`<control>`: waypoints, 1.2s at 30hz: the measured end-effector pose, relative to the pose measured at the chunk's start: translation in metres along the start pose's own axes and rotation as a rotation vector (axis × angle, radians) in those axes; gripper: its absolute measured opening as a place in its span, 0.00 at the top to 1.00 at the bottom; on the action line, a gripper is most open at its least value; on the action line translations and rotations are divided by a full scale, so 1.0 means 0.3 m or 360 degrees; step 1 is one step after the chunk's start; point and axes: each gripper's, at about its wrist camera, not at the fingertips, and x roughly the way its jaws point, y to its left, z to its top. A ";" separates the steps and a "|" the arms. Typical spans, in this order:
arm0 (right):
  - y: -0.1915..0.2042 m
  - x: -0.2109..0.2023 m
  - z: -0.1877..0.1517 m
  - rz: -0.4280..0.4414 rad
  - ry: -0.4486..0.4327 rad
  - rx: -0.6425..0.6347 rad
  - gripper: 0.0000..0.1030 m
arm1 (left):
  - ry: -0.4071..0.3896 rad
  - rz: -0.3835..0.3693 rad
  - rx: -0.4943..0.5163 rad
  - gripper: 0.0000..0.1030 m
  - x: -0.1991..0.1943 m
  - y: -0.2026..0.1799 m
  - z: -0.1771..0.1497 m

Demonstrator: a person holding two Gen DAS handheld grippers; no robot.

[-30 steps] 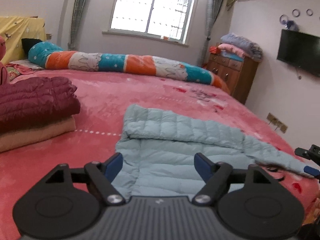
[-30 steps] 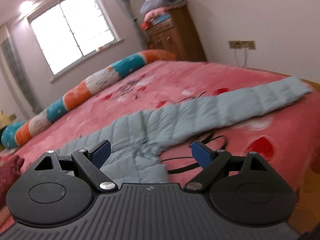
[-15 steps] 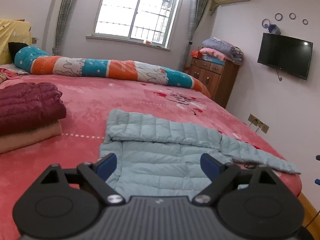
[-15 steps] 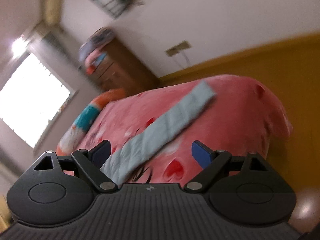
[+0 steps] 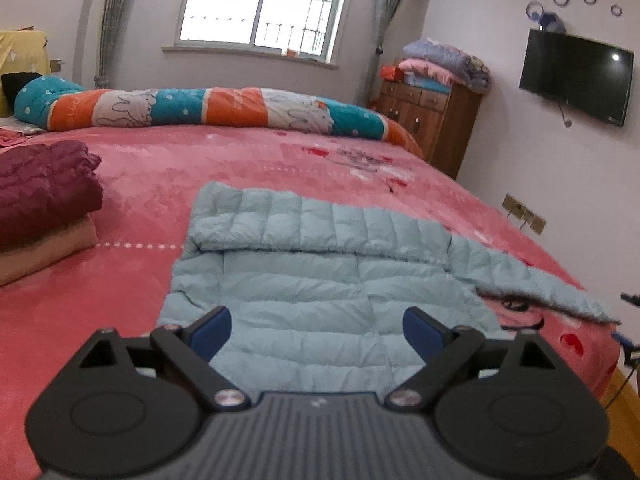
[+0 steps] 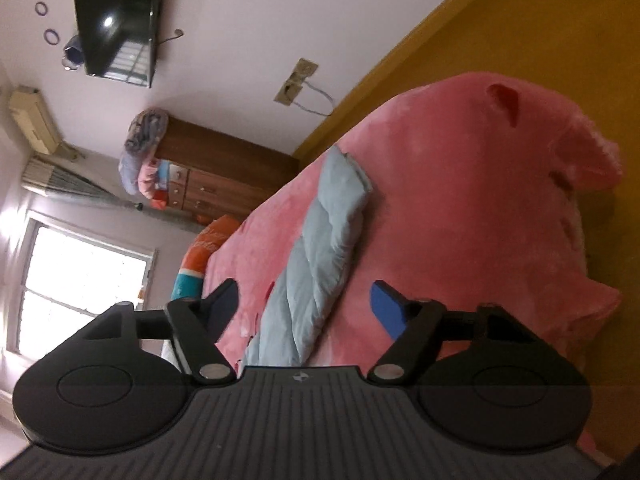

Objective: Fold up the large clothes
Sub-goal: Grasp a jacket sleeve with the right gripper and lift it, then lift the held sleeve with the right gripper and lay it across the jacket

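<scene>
A light blue puffer jacket [image 5: 328, 280] lies flat on the pink bed [image 5: 200, 168], one sleeve folded across its top. Its other sleeve [image 5: 540, 284] stretches toward the bed's right edge. My left gripper [image 5: 316, 324] hovers over the jacket's near hem. It is open, with nothing pinched between the blue pads. The right wrist view is rolled onto its side. There the stretched sleeve [image 6: 320, 248] runs between the fingers of my right gripper [image 6: 306, 300]. Its jaws are closing, and the pads stand clear of the sleeve on both sides.
A folded maroon jacket [image 5: 44, 184] sits on a tan folded garment [image 5: 40, 248] at the left. A rolled colourful quilt [image 5: 208, 110] lines the far side of the bed. A wooden dresser [image 5: 432, 120] and a wall TV [image 5: 576, 76] stand beyond. Yellow floor [image 6: 520, 40] borders the bed.
The right gripper has rolled onto its side and dropped to the sleeve near the bed's edge, its jaws narrower. The left gripper has shifted a little and its jaws have widened.
</scene>
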 end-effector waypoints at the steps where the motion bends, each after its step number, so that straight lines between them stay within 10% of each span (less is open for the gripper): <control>1: 0.002 0.022 0.004 0.0008 -0.0002 -0.0027 0.17 | 0.0012 0.0001 0.0001 0.10 0.012 -0.002 -0.002; 12: 0.026 0.068 0.039 -0.0066 0.0015 -0.0189 0.19 | 0.0089 -0.0011 -0.0091 0.10 0.158 0.001 -0.016; 17: 0.063 0.131 0.046 -0.0129 0.0084 -0.0320 0.59 | 0.0080 -0.0035 -0.0119 0.10 0.210 0.021 -0.002; 24: 0.168 0.124 0.012 -0.0198 0.0071 -0.0552 0.85 | 0.0022 -0.0076 -0.0184 0.10 0.250 0.071 0.032; 36: 0.862 0.074 -0.277 0.0464 0.0289 -0.1238 0.90 | -0.0159 -0.0120 -0.0317 0.09 0.292 0.251 0.080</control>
